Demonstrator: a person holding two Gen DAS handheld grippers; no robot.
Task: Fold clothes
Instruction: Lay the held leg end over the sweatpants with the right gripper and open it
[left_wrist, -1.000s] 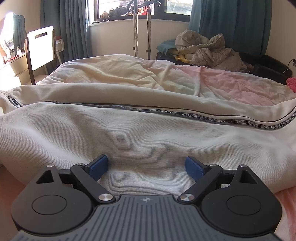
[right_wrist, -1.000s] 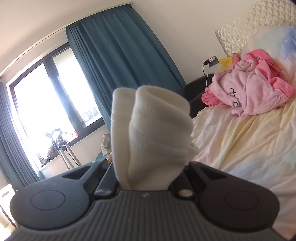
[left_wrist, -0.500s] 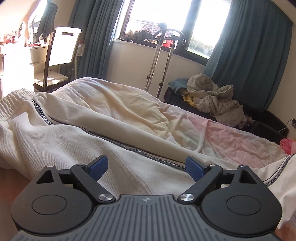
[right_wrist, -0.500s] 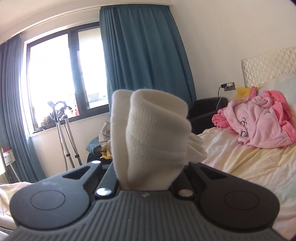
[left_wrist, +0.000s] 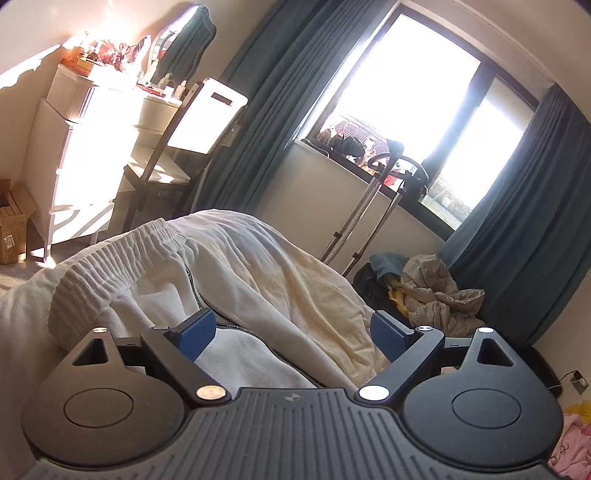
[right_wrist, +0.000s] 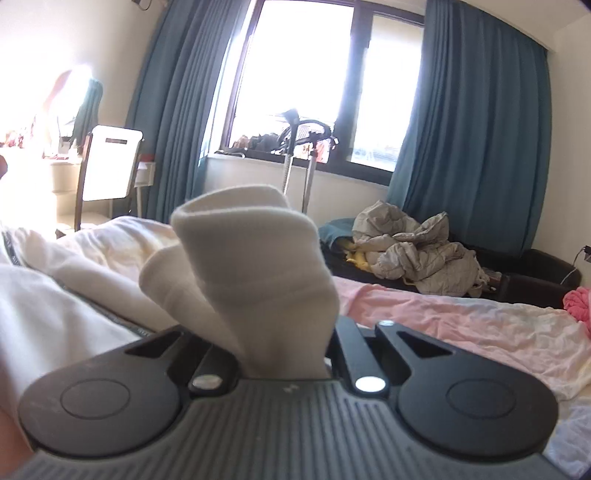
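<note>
In the left wrist view, the left claw (left_wrist: 293, 330) is hanging released, its two blue-padded fingers (left_wrist: 195, 334) standing wide apart with nothing between them. Below it, one pair of white ribbed sweatpants (left_wrist: 122, 280) is lying across the bed, the gathered elastic waistband (left_wrist: 110, 254) bunched at the left and a dark lettered stripe running down the leg. The garment is resting on one cream bedsheet (left_wrist: 291, 291). Beyond are showing one white chest of drawers (left_wrist: 77, 162), one white-backed chair (left_wrist: 199, 118), one window (left_wrist: 413, 122) flanked by two teal curtains (left_wrist: 258, 107), and one heap of beige crumpled clothing (left_wrist: 436, 295).

In the right wrist view, the right claw (right_wrist: 280, 354) is clenching a rolled cuff of the same white ribbed fabric (right_wrist: 255, 273), which is rising upright out of the jaws in two thick folds. More of the white cloth is lying at the left on the bed. A pale pink sheet (right_wrist: 461, 321) is spreading to the right, and one bright pink garment (right_wrist: 580, 301) is peeking in at the far right edge.
</note>
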